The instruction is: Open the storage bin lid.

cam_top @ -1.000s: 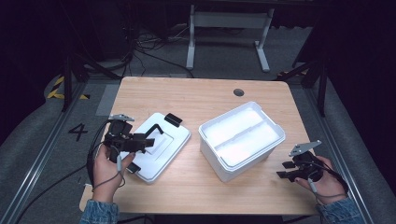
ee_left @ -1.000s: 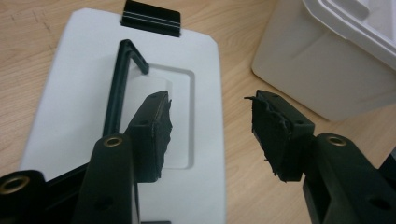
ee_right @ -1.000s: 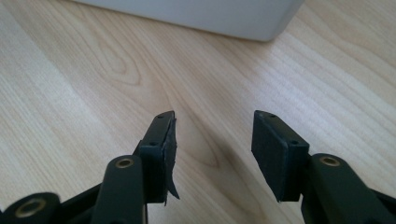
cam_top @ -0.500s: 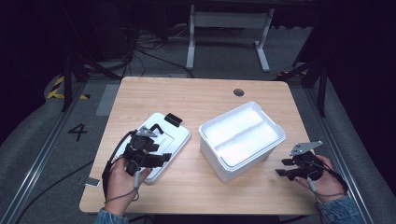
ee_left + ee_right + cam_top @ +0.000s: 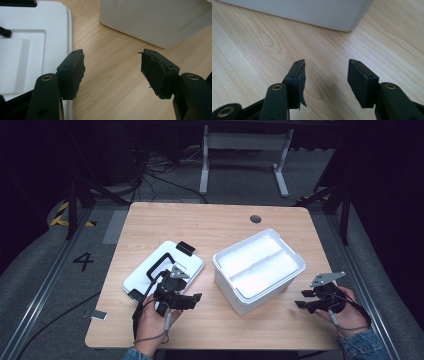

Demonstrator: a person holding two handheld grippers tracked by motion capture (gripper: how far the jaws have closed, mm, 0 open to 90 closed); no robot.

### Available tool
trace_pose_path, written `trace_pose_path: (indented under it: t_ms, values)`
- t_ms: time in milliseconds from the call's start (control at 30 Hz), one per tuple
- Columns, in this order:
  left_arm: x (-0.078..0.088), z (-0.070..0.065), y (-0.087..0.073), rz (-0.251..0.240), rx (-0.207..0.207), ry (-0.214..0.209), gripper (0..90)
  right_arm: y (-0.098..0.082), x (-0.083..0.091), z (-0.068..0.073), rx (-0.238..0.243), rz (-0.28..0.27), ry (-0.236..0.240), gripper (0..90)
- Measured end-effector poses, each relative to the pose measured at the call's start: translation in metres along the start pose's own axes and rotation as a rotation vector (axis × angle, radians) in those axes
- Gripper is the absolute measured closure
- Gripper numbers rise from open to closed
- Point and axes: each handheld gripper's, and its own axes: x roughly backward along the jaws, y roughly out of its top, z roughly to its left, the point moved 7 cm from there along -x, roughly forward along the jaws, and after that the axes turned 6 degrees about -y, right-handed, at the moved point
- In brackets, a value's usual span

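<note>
High view: left claw (image 5: 194,298) hides lid (image 5: 150,270) corner; right claw (image 5: 305,299) gapes.

Bright overhead light, glare washing out the bin (image 5: 260,265) — dark, dim surroundings

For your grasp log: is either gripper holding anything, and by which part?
Nothing is held. The left gripper and right gripper both stand open over bare table.
</note>
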Motion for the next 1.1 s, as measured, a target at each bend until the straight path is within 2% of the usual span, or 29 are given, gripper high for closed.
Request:
trace_pose_path:
  t_ms: [133, 300, 367, 467, 533, 600, 667, 767, 900, 1100]
  values:
    - [-0.017, -0.005, -0.006, 0.007, -0.007, 0.002, 34.8, -0.002, -0.002, -0.001, -0.011, -0.007, 0.003, 49.7]
    - [-0.036, -0.007, -0.016, 0.062, -0.033, 0.023, 35.4, -0.003, -0.005, -0.002, -0.011, -0.010, 0.002, 49.3]
    - [-0.040, -0.007, -0.019, 0.077, -0.028, 0.024, 36.0, -0.003, -0.005, -0.002, -0.012, -0.014, -0.001, 49.2]
    - [-0.046, -0.004, -0.022, 0.071, -0.024, 0.057, 35.8, -0.003, -0.007, -0.003, -0.008, -0.028, -0.010, 49.1]
    - [-0.047, 0.000, -0.023, 0.032, -0.041, 0.113, 35.4, -0.004, -0.009, -0.003, -0.009, -0.037, -0.014, 49.1]
    - [-0.048, 0.002, -0.024, 0.027, -0.045, 0.133, 34.9, -0.005, -0.011, -0.004, -0.015, -0.047, -0.013, 49.4]
    - [-0.050, 0.002, -0.025, 0.033, -0.038, 0.125, 34.5, -0.006, -0.013, -0.004, -0.021, -0.061, -0.011, 49.5]
    - [-0.056, 0.004, -0.028, 0.048, -0.058, 0.155, 33.9, -0.008, -0.016, -0.005, -0.026, -0.068, -0.014, 49.5]
    - [-0.061, 0.001, -0.030, 0.082, -0.063, 0.148, 32.8, -0.009, -0.017, -0.007, -0.029, -0.077, -0.020, 49.1]
    - [-0.061, 0.001, -0.029, 0.075, -0.063, 0.146, 32.6, -0.009, -0.016, -0.009, -0.036, -0.092, -0.025, 49.2]
